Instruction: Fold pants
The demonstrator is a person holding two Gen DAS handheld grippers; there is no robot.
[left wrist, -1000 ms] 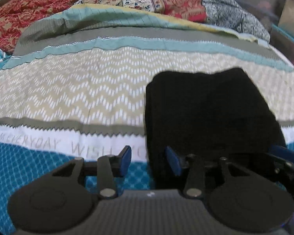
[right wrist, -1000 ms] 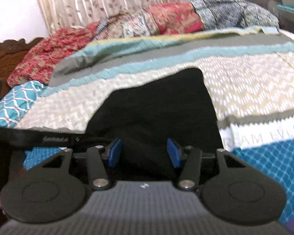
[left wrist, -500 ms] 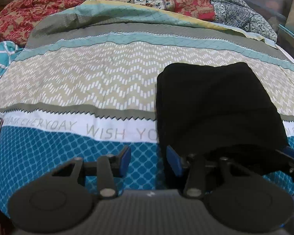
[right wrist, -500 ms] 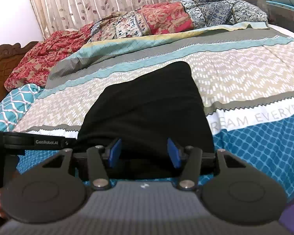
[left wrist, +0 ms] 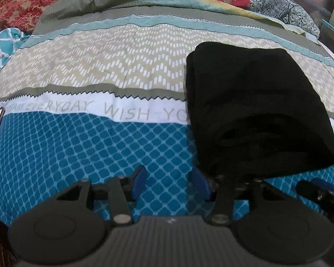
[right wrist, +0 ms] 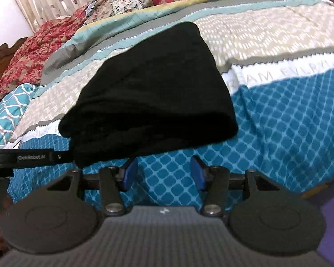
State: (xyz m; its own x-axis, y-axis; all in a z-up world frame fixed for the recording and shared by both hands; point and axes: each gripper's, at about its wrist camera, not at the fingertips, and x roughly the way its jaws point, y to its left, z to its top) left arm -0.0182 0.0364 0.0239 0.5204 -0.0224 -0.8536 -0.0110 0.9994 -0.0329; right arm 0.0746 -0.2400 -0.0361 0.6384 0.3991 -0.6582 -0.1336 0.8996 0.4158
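Folded black pants on bedspread — left hand-held gripper just widened, right hand-held gripper spread — both empty.

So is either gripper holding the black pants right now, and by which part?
Neither. The left gripper and right gripper both stand open over the bedspread, just short of the folded pants.

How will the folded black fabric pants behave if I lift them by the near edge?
The folded black fabric pants would probably sag and unfold: their stacked layers lie loose along the near edge. They look soft and fairly bulky, so likely light for their size. On the quilted patterned bedspread they should drag rather than slide cleanly.
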